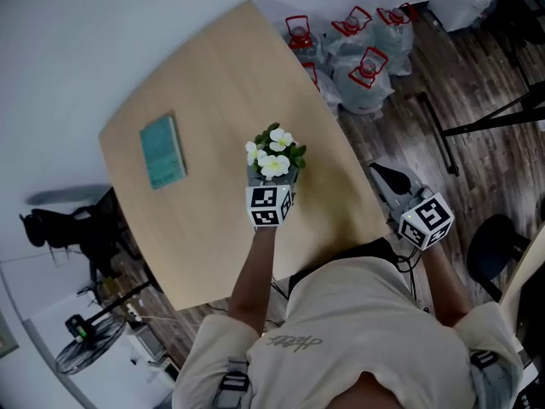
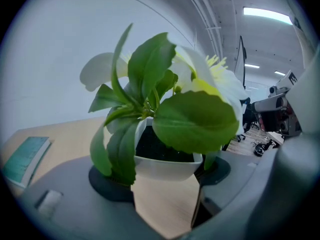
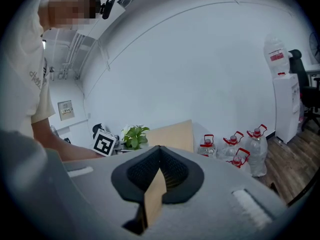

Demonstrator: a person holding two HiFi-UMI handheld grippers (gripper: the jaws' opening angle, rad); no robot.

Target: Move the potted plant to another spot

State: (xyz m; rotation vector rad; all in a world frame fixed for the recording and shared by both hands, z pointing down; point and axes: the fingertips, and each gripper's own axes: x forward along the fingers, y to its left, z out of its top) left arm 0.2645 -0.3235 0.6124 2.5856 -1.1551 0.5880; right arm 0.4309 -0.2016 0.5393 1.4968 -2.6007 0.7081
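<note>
The potted plant, with white flowers and green leaves in a small white pot, is over the middle of the tan table. My left gripper reaches in from the near side and is shut on the pot. In the left gripper view the white pot sits between the two dark pads, and leaves fill the view above it. My right gripper hovers off the table's right edge, shut and holding nothing. The right gripper view shows its pads meeting at the tip and the plant far off to the left.
A teal book lies on the table's left part, also visible low in the left gripper view as the book. Several water bottles with red handles stand on the floor beyond the far right corner. A dark chair is at the right.
</note>
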